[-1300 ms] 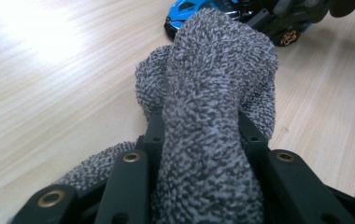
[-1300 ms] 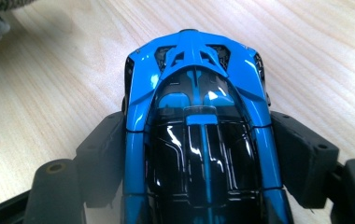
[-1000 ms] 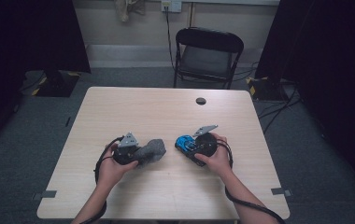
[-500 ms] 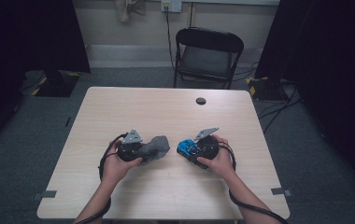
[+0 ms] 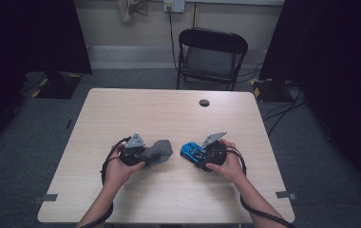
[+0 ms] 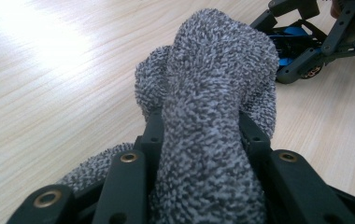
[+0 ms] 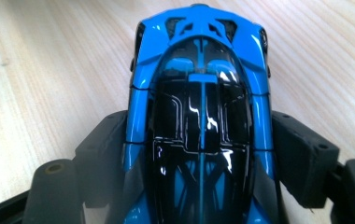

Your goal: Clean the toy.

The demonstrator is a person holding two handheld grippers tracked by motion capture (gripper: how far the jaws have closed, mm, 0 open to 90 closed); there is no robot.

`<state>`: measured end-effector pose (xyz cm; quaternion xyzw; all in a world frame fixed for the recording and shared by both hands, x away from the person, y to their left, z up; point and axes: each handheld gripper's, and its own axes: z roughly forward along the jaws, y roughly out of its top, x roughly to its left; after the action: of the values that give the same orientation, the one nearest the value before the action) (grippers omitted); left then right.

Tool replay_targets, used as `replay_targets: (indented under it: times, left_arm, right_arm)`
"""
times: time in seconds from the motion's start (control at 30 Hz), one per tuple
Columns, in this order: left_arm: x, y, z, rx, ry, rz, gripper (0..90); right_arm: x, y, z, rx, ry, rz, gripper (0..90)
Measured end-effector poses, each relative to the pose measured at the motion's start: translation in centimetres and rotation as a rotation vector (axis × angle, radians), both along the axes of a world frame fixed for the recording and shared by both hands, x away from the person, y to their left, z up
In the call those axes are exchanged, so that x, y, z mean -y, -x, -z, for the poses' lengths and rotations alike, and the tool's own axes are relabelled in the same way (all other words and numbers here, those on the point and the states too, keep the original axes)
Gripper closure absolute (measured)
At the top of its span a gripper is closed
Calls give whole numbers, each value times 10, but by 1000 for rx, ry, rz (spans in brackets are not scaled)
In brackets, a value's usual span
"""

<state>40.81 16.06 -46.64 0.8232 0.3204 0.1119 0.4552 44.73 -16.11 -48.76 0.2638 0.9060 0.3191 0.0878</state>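
High view: on the wooden table the left gripper holds a grey cloth and the right gripper holds a blue toy car, the two facing each other with a gap between. Left gripper view: the jaws pinch the bunched cloth, with the car beyond it. Right gripper view: the jaws clasp the car by its sides. Both things look picked up; wiping the car with the cloth has seemingly not begun.
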Motion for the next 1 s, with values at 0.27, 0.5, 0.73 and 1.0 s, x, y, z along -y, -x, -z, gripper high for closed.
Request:
replay_targets:
  times: [0.27, 0.5, 0.73, 1.0]
  left_arm:
    - [3, -1, -1, 6, 9, 0, 631]
    - [3, -11, -9, 13, 16, -22, 630]
    - [9, -14, -8, 23, 16, -19, 628]
    - [12, -14, -7, 20, 16, -11, 621]
  right_arm:
    - [-6, 3, -2, -2, 16, 71, 260]
    - [-4, 4, -8, -2, -14, 73, 280]
    - [-2, 6, -11, -5, -17, 70, 280]
    - [1, 7, -4, -10, -21, 57, 275]
